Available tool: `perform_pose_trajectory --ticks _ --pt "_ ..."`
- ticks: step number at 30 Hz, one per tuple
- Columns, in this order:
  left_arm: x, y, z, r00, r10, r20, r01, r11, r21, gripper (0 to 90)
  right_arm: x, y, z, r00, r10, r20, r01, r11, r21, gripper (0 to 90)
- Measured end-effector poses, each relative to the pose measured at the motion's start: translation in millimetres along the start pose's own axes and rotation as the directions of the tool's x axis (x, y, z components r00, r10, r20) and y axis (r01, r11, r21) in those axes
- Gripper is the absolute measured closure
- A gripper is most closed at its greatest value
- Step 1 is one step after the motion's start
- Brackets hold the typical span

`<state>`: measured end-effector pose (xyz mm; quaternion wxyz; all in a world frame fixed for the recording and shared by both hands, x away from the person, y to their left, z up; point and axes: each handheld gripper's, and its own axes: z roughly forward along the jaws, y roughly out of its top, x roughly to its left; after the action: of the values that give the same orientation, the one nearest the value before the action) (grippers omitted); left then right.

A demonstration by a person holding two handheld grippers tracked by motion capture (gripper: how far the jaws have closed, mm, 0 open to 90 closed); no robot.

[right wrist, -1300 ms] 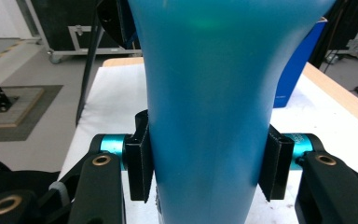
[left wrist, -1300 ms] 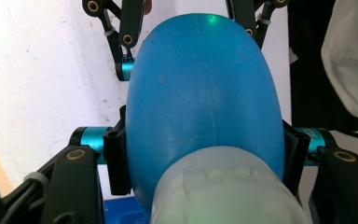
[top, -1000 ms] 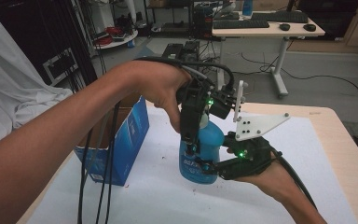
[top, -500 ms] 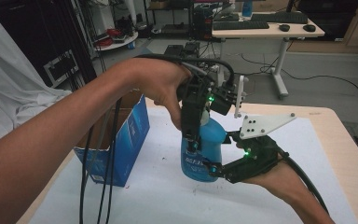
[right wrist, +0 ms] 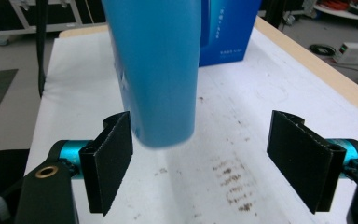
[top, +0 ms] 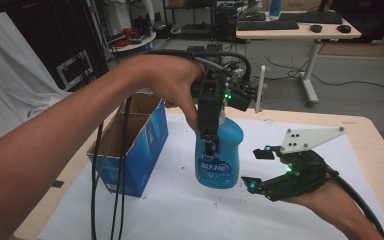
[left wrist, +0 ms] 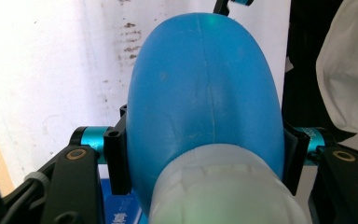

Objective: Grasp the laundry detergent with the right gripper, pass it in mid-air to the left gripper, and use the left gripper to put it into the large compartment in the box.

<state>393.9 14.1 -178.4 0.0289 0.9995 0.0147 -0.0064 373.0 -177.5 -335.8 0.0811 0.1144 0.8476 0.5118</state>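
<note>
Blue plastic bottle [top: 219, 155] clamped at its shoulder in left gripper [top: 210, 142], lifted off white table sheet [top: 180, 210]. Right gripper [top: 258, 169] just opened wide, bottle's base ahead of its jaws, untouched. Handover done; placing remains, likely.

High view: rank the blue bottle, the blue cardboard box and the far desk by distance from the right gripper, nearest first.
1. Blue bottle, just left of the right gripper.
2. Blue cardboard box, further left on the table.
3. Far desk, across the room at the top.
</note>
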Motion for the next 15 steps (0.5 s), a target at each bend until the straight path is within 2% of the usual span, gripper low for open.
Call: perform_pose_trajectory --ticks 4,9,11,12,15 --pt "4.2 -8.6 -5.4 0.9966 -0.082 0.011 0.082 0.9966 -0.005 38.1 -0.9 -3.4 -3.5 0.9997 0.019 0.014 -0.019 0.999 0.025 22.0" --pt "7.7 -18.2 -10.2 0.9851 -0.172 -0.008 0.172 0.9851 0.000 38.1 -3.5 -7.5 -6.1 0.9989 0.036 0.031 -0.037 0.998 0.041 22.1" --pt "9.8 -22.7 -12.6 0.9778 -0.209 -0.015 0.209 0.9779 0.004 38.1 -3.4 -8.7 -5.5 0.9986 0.040 0.035 -0.041 0.998 0.045 22.1" --pt "10.6 -25.1 -13.8 0.9723 -0.233 -0.021 0.233 0.9725 -0.003 38.1 -3.6 -9.3 -5.3 0.9988 0.039 0.030 -0.040 0.998 0.049 22.1" --pt "14.7 -32.6 -19.2 0.9516 -0.306 -0.033 0.305 0.9522 -0.012 38.1 -3.8 -10.3 -4.5 0.9988 0.040 0.029 -0.041 0.997 0.058 22.1"
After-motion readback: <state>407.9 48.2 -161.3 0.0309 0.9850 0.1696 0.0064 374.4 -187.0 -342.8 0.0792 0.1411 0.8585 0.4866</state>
